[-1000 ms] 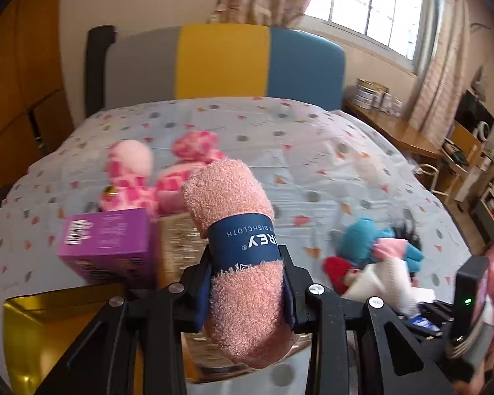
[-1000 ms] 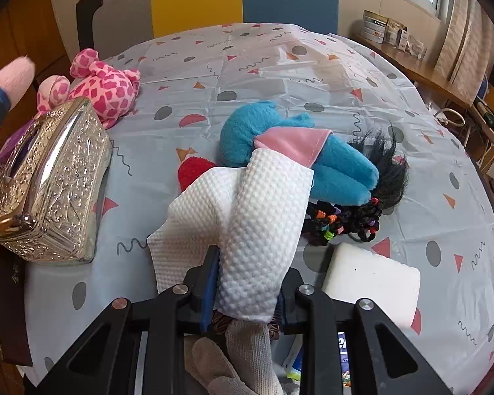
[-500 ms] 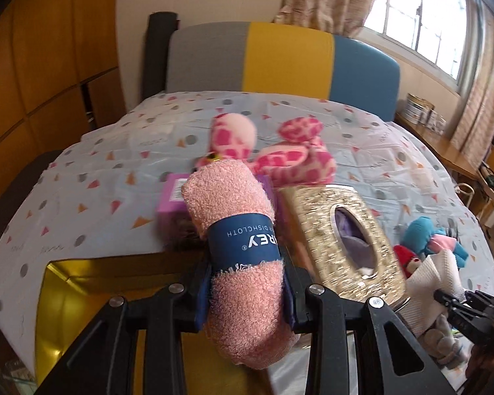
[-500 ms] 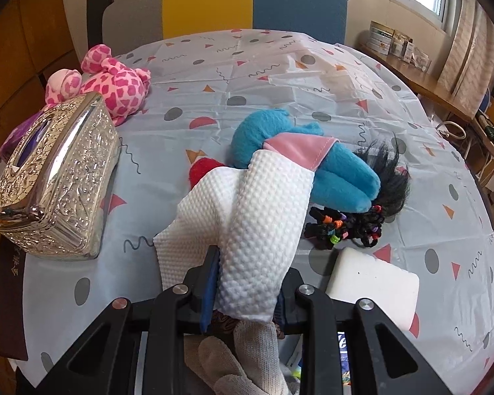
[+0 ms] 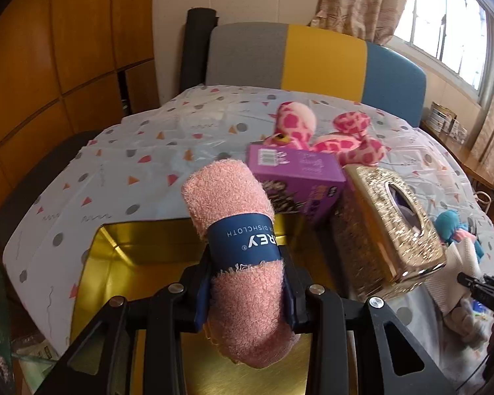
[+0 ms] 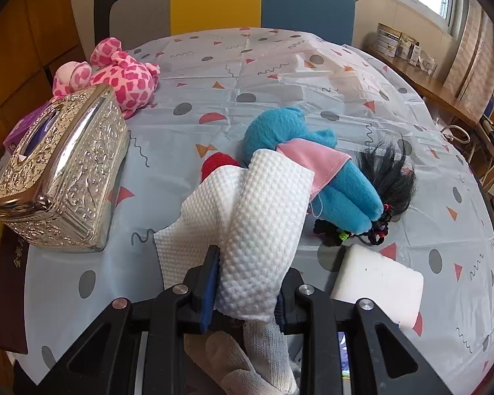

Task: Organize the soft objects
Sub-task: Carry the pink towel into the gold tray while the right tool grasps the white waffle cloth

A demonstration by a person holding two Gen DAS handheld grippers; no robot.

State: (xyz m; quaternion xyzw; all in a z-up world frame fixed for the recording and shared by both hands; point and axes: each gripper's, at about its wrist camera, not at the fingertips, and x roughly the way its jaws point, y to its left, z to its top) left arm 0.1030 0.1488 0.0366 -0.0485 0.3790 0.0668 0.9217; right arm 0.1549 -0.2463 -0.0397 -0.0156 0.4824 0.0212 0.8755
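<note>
Left jaws gripping pink dishcloth roll (image 5: 238, 256) over gold tin (image 5: 138, 263), right jaws gripping white waffle cloth (image 6: 260, 230)

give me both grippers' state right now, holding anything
Left gripper: shut on the rolled pink dishcloth, above the gold tin.
Right gripper: shut on the white waffle cloth.

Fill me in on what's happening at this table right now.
A person is sorting soft things with two handheld grippers. The left gripper is clamped on a rolled pink dishcloth with a blue band, held over an open gold tin. The right gripper is clamped on a white waffle cloth above the patterned tablecloth. A blue plush doll and a pink spotted plush lie on the table.
</note>
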